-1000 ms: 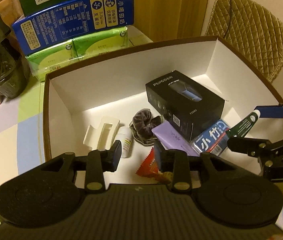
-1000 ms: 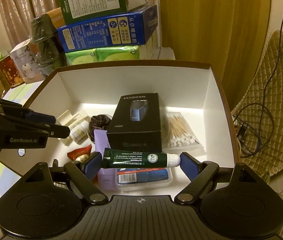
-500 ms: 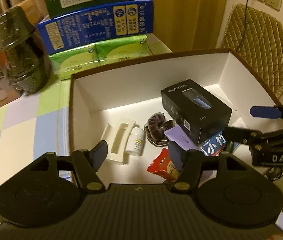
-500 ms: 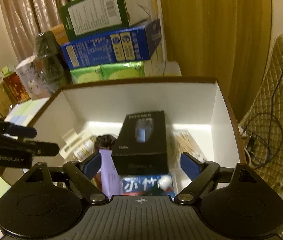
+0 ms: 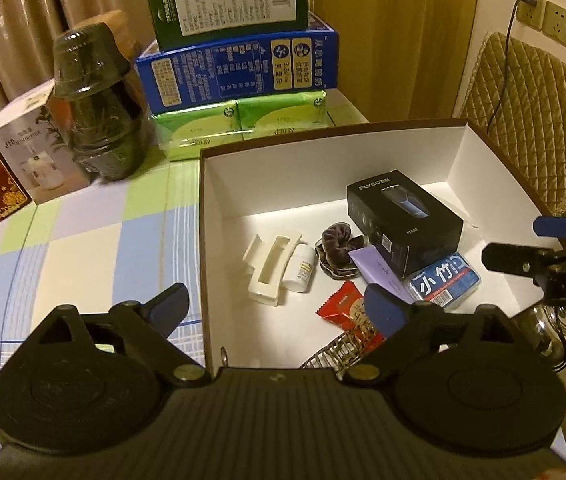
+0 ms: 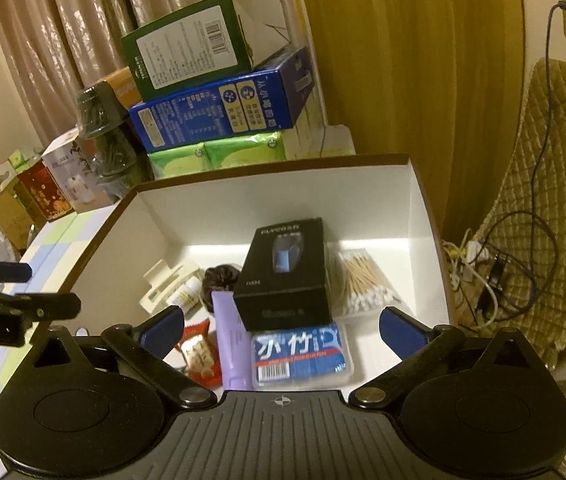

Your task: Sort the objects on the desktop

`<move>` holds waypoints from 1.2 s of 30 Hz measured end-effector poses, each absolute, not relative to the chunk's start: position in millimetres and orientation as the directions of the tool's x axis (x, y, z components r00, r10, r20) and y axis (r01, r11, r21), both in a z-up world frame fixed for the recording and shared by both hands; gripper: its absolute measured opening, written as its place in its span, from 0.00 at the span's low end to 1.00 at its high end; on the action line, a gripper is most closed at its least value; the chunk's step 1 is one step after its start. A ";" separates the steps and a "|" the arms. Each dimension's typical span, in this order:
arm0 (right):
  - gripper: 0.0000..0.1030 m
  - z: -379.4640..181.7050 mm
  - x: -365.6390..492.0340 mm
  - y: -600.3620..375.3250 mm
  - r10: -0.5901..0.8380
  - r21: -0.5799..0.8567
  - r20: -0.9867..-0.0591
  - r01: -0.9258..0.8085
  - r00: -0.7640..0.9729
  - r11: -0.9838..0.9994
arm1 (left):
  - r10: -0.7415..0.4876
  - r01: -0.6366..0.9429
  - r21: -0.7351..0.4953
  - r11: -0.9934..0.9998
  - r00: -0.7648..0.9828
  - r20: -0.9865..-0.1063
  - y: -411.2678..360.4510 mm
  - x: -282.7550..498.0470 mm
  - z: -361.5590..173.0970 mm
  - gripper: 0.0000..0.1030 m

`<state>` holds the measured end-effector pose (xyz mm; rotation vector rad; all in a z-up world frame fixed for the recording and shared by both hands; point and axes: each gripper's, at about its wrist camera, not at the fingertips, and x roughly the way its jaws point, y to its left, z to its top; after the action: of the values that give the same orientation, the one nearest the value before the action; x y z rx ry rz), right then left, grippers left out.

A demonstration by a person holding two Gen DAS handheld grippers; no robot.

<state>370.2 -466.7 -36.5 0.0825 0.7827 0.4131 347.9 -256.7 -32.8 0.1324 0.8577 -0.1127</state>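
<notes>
My left tongs [image 5: 277, 304] hung over the near left rim of the white-lined box [image 5: 219, 200], their jaws opening with nothing between them; one blue pad sat over the checked cloth of the counter [image 5: 83, 240], the other over the box's floor. My right tongs [image 6: 281, 330] were also opening and empty, poised above the near end of the box.

Everything to be sorted lay inside the box. The black shaver carton [image 6: 287, 276] stood near the middle. Just in front of it lay the blue floss case [image 6: 301, 356], with the lilac tube [image 6: 231, 340] beside it on the left. A bag of cotton swabs [image 6: 363, 284] rested against the carton's right side. Toward the left wall lay the cream hair clip [image 5: 269, 268], touching the small white bottle [image 5: 301, 268], then the dark scrunchie [image 5: 337, 248]. The red snack packet [image 5: 347, 308] lay nearest me.

Behind the box, stacked cartons [image 5: 239, 64] stood on the counter.
</notes>
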 end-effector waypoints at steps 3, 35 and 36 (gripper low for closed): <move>0.98 -33.6 360.2 -464.1 0.379 0.210 -0.675 -0.328 0.633 0.921 | -0.045 0.149 0.070 0.986 0.654 -0.755 -255.8 343.4 -28.5 0.92; 0.98 2.9 221.3 -405.0 0.282 0.180 -0.670 -0.218 0.687 0.959 | -0.063 0.192 0.103 0.976 0.703 -0.709 -180.7 216.5 4.5 0.99; 0.98 3.4 216.8 -403.3 0.283 0.181 -0.670 -0.219 0.686 0.959 | -0.065 0.189 0.097 0.977 0.700 -0.711 -176.0 211.2 5.0 0.99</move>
<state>216.8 -403.3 3.4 0.0889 0.7649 0.2813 211.2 -176.0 5.0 0.1676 0.7839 -0.1418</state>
